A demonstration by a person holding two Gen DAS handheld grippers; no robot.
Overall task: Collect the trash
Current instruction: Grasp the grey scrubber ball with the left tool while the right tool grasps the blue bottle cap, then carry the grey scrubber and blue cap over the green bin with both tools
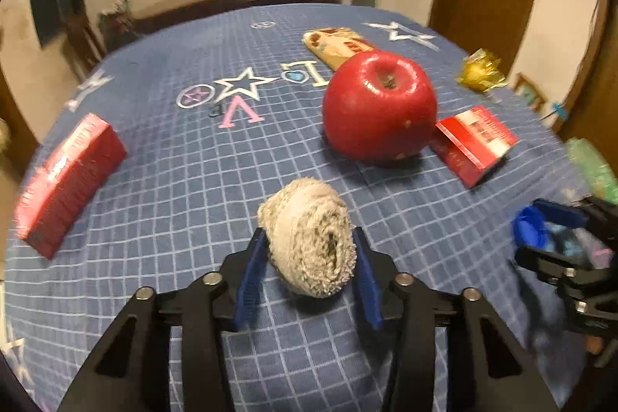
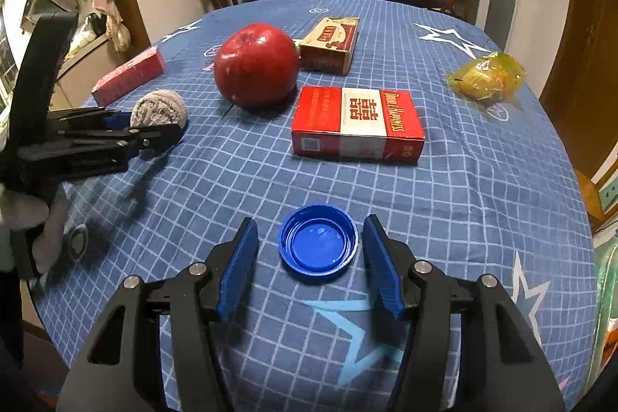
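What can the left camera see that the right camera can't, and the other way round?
Only the left wrist view shows the rolled towel end-on, squeezed between the left hand-held gripper fingers.

Only the right wrist view shows the hollow inside of the blue cap, lying between the open right hand-held gripper fingers without touching them, and the words on the red and white box.

Both show the apple, the yellow wrapper, the tan box and the blue checked tablecloth.
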